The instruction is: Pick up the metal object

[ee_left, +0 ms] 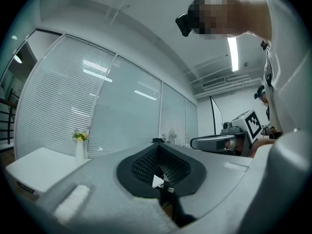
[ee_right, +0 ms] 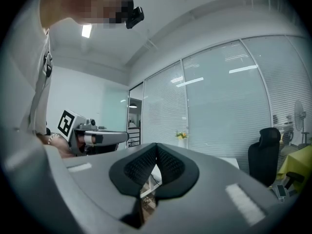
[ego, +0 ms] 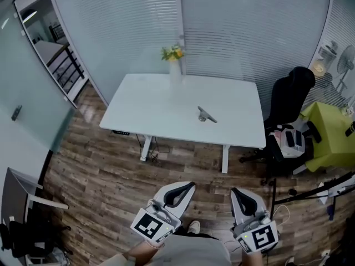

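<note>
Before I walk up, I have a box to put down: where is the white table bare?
The table's whole left half is bare, from the vase at the far edge to the near edge. A narrower strip is free right of the metal object, toward the black chair. The floor past that chair is crowded with a yellow-green table and stands.

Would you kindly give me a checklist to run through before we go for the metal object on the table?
1. Metal object in sight, alone on the table: ok.
2. Left claw empty: ok.
3. Right claw empty: ok.
4. Either one open for a grasp: not ok, both shut.
5. Object within reach: not ok, both are over the floor, short of the table.
6. Vase apart from the object: ok.
</note>
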